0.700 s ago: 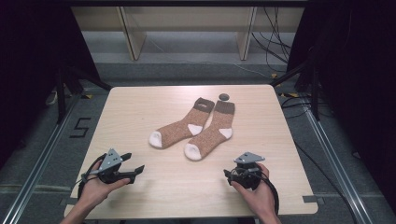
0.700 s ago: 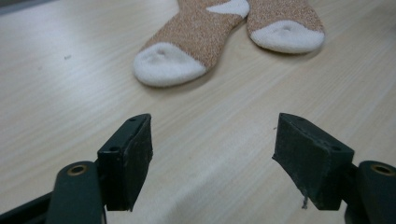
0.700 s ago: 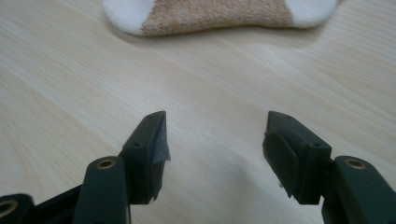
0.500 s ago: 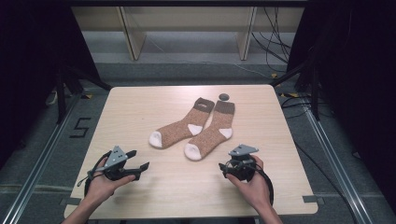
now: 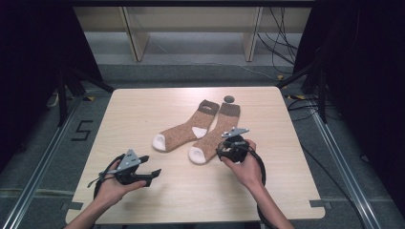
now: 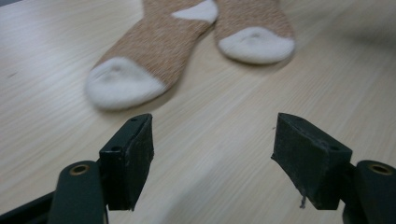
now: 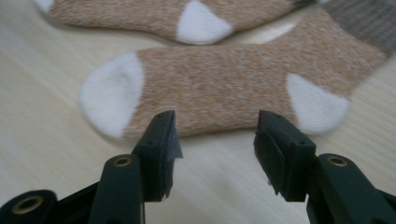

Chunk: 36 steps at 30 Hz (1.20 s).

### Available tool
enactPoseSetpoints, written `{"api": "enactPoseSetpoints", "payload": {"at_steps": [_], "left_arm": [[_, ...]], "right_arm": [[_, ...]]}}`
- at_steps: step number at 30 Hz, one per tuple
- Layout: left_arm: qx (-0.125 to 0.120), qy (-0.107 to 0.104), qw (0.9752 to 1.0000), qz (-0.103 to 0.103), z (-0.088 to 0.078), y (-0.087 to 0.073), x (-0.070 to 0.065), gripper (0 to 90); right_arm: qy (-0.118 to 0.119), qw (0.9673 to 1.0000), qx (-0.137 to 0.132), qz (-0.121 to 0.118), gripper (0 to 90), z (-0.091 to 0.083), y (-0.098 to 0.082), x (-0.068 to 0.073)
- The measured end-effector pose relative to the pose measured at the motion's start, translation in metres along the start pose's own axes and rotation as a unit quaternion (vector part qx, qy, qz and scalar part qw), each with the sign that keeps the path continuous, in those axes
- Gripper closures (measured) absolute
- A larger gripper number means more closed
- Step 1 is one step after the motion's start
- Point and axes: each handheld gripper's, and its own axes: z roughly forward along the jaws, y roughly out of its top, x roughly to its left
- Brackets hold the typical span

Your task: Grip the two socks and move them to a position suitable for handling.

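Two brown socks with white toes and heels and dark cuffs lie side by side on the wooden table [image 5: 138, 107]. They are the left sock [image 5: 184, 131] and the right sock [image 5: 217, 129]. My right gripper [image 5: 222, 152] is open, just at the near edge of the right sock's foot. In the right gripper view its jaws [image 7: 215, 126] frame the right sock [image 7: 219, 86] between toe and heel, with nothing between them. My left gripper [image 5: 152, 172] is open at the front left. It points at the left sock's toe [image 6: 123, 81], well short of it, and its jaws [image 6: 212, 135] are empty.
A small dark round disc [image 5: 229, 99] lies near the table's far edge, by the cuffs. Cables [image 5: 282, 52] trail on the floor at the back right. A "5" mark [image 5: 82, 130] is on the floor to the left.
My right hand has moved forward and left, up to the right sock's edge. My left hand has shifted slightly towards the socks.
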Motion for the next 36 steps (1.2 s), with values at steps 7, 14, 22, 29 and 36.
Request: {"api": "enactPoseSetpoints", "payload": {"at_steps": [7,14,22,29,36], "left_arm": [[-0.012,-0.050,0.9986,0.011,0.038,0.038,-0.023,28.7],[-0.006,-0.039,0.9992,0.009,0.026,0.023,-0.018,28.8],[-0.005,-0.031,0.9995,-0.006,0.020,0.010,-0.009,28.8],[0.001,-0.030,0.9995,-0.010,0.021,0.008,-0.010,28.8],[0.003,-0.033,0.9994,-0.008,0.022,0.006,-0.009,28.8]], "right_arm": [[-0.040,0.9984,0.018,0.036,44.1,0.018,0.015,-0.054],[-0.032,0.9982,0.040,0.032,39.5,0.048,0.018,-0.067],[-0.027,0.9977,0.051,0.035,41.5,0.064,0.021,-0.069],[-0.010,0.9976,0.061,0.032,72.0,0.064,0.021,-0.069],[-0.009,0.9955,0.067,0.066,81.4,0.057,0.030,-0.062]]}}
